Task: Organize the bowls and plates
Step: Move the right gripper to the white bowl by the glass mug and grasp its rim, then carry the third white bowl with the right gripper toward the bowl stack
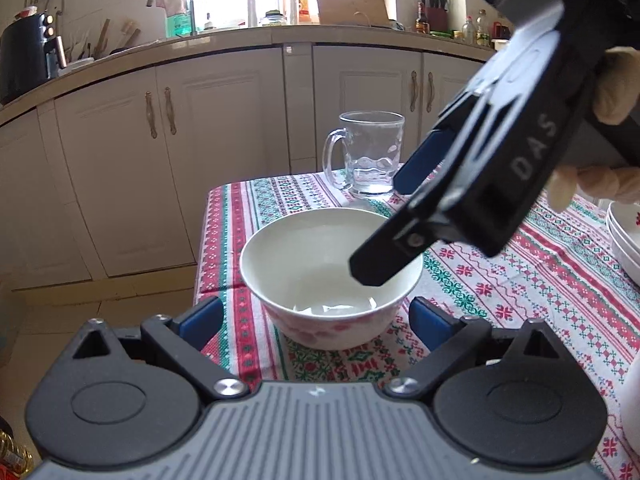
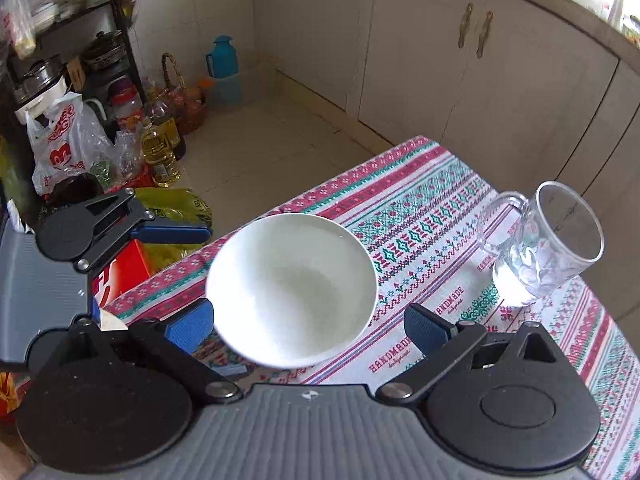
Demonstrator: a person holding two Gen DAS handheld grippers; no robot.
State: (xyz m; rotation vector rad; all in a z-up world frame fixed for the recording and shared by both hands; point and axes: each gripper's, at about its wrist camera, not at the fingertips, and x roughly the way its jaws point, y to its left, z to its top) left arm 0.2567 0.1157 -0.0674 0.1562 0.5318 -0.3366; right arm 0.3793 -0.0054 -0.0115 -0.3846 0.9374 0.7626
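A white bowl (image 1: 331, 276) with a faint red pattern stands near the corner of the table; it also shows in the right wrist view (image 2: 292, 290). My left gripper (image 1: 316, 320) is open, its blue pads either side of the bowl's near wall, not touching. My right gripper (image 2: 308, 326) is open just above the bowl, its fingers spread wider than the rim. In the left wrist view the right gripper's fingers (image 1: 384, 264) hang over the bowl's right rim. A stack of white plates (image 1: 626, 236) sits at the right edge.
A clear glass mug (image 1: 368, 154) stands behind the bowl on the patterned tablecloth (image 1: 520, 280); it also shows in the right wrist view (image 2: 540, 244). The table edge and floor lie left of the bowl. Kitchen cabinets stand behind. Oil bottles (image 2: 160, 148) and bags sit on the floor.
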